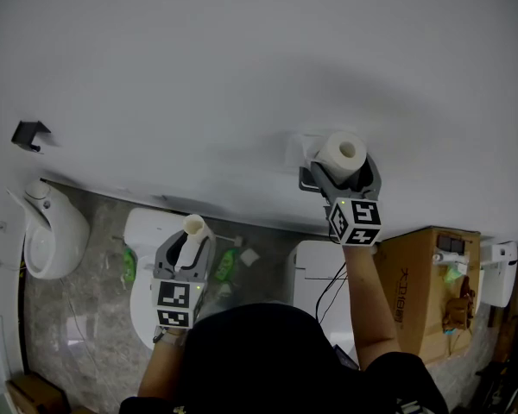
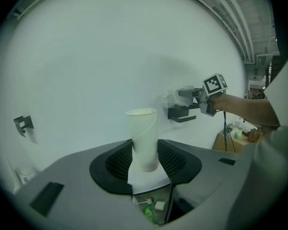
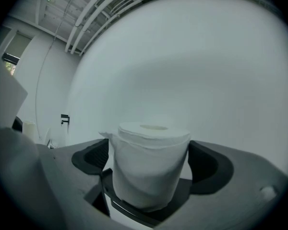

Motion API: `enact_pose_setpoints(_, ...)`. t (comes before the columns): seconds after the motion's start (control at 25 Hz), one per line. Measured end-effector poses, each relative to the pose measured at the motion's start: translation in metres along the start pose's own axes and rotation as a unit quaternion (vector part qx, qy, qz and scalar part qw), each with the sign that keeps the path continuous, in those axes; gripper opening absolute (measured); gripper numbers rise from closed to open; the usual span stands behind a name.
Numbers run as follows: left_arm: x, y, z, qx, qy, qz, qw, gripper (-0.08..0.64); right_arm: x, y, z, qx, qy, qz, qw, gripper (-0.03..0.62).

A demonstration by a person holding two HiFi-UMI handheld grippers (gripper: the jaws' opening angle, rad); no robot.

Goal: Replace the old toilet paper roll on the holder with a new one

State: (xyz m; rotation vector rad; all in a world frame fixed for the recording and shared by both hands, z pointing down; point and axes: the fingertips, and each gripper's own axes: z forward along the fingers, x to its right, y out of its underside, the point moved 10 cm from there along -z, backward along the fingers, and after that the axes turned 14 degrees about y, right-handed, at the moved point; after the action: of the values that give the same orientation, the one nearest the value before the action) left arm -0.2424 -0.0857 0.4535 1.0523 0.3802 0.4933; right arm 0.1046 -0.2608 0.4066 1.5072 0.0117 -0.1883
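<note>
A full white toilet paper roll (image 1: 341, 152) (image 3: 150, 162) stands upright on the dark wall holder (image 1: 308, 179) (image 3: 134, 211) (image 2: 181, 113). My right gripper (image 1: 344, 172) (image 3: 149, 152) is at the holder with its jaws spread wide on either side of the roll, and a gap shows beside the left pad. My left gripper (image 1: 190, 247) (image 2: 145, 155) hangs lower and to the left, away from the wall. It is shut on an empty cardboard tube (image 1: 194, 228) (image 2: 143, 138), which stands upright between its pads.
A plain white wall (image 1: 242, 76) fills the upper part of the head view, with a small black hook (image 1: 30, 134) at the left. Below are a white toilet (image 1: 145, 270), another white fixture (image 1: 47, 231), green bottles (image 1: 226, 266) and a cardboard box (image 1: 423, 291).
</note>
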Motion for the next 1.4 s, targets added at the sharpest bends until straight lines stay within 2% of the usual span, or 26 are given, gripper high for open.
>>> enact_pose_setpoints(0.12, 0.001, 0.000, 0.001, 0.000, 0.004, 0.001, 1.0000, 0.177, 0.004, -0.004, -0.006, 0.010, 0.006, 0.000, 1.000, 0.511)
enact_pose_setpoints(0.36, 0.004, -0.005, 0.004, 0.006, 0.024, 0.011, 0.9996, 0.176, 0.017, -0.019, -0.041, 0.037, 0.024, 0.032, 0.999, 0.511)
enact_pose_setpoints(0.64, 0.012, -0.016, 0.023, 0.006, 0.066, 0.034, 0.9972, 0.176, 0.028, -0.016, -0.094, 0.025, -0.002, 0.066, 0.998, 0.507)
enact_pose_setpoints(0.76, 0.018, -0.021, 0.034, 0.008, 0.090, 0.046, 0.9949, 0.177, 0.035, -0.008, -0.119, 0.017, 0.008, 0.064, 0.998, 0.424)
enact_pose_setpoints(0.88, 0.026, -0.026, 0.045, 0.012, 0.117, 0.056, 0.9915, 0.178, 0.040, -0.001, -0.143, 0.010, 0.020, 0.059, 0.998, 0.383)
enact_pose_setpoints(1.04, 0.040, -0.032, 0.057, 0.014, 0.149, 0.072, 0.9861, 0.178, 0.046, 0.008, -0.174, 0.006, 0.032, 0.054, 0.998, 0.245)
enact_pose_setpoints(1.24, 0.058, -0.037, 0.070, 0.013, 0.186, 0.085, 0.9787, 0.178, 0.045, 0.024, -0.203, -0.013, 0.047, 0.057, 0.997, 0.156)
enact_pose_setpoints(1.4, 0.069, -0.038, 0.077, 0.010, 0.212, 0.091, 0.9731, 0.178, 0.041, 0.034, -0.220, -0.028, 0.049, 0.052, 0.997, 0.052)
